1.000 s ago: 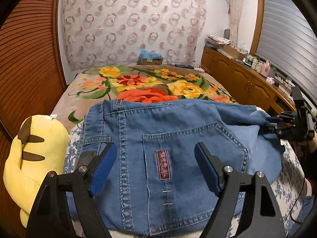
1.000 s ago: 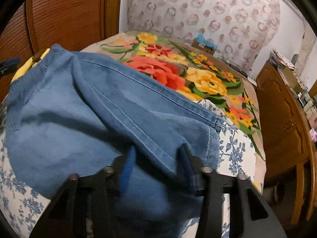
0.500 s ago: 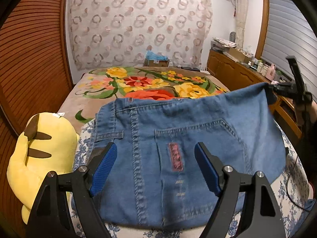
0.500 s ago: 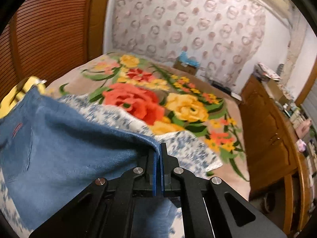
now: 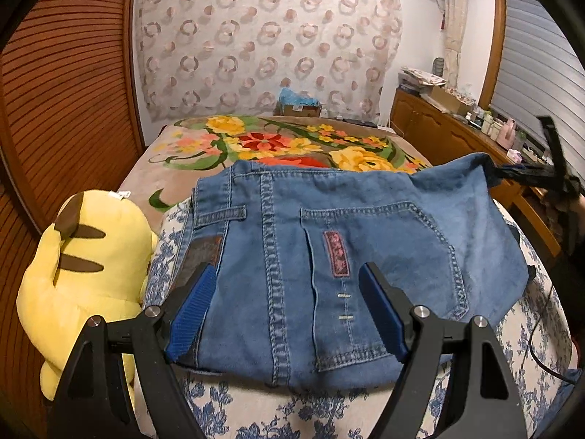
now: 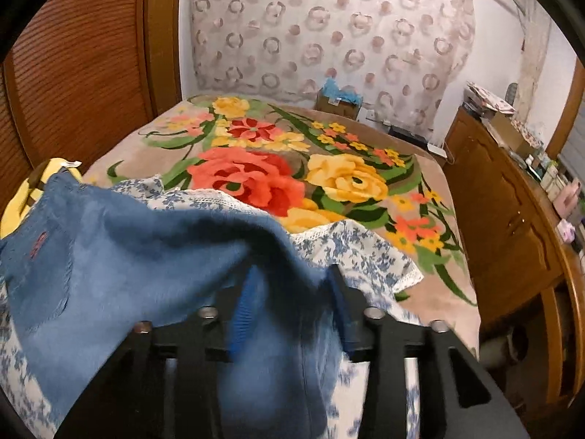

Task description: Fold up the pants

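Observation:
Blue denim pants (image 5: 365,226) lie folded on a blue-and-white flowered sheet (image 5: 292,413), back pocket up. My left gripper (image 5: 287,311) hovers open just above their near edge, one blue pad on each side of the pocket seam. The right gripper (image 5: 548,175) is at the far right, by the raised right corner of the denim. In the right wrist view the pants (image 6: 128,256) drape over and between the right gripper (image 6: 296,303). Its jaws are opening, and the blurred cloth hangs loose between the parted pads.
A yellow plush toy (image 5: 84,256) lies left of the pants. Beyond them spreads a flowered blanket (image 5: 285,142) with a cardboard box (image 5: 298,108) at its far end. A wooden cabinet (image 5: 457,139) with clutter lines the right side; a slatted wood wall (image 5: 65,91) stands left.
The right gripper closed on the denim's right corner and lifted it; now its pads have parted and the cloth sags between them. The left gripper has stayed put.

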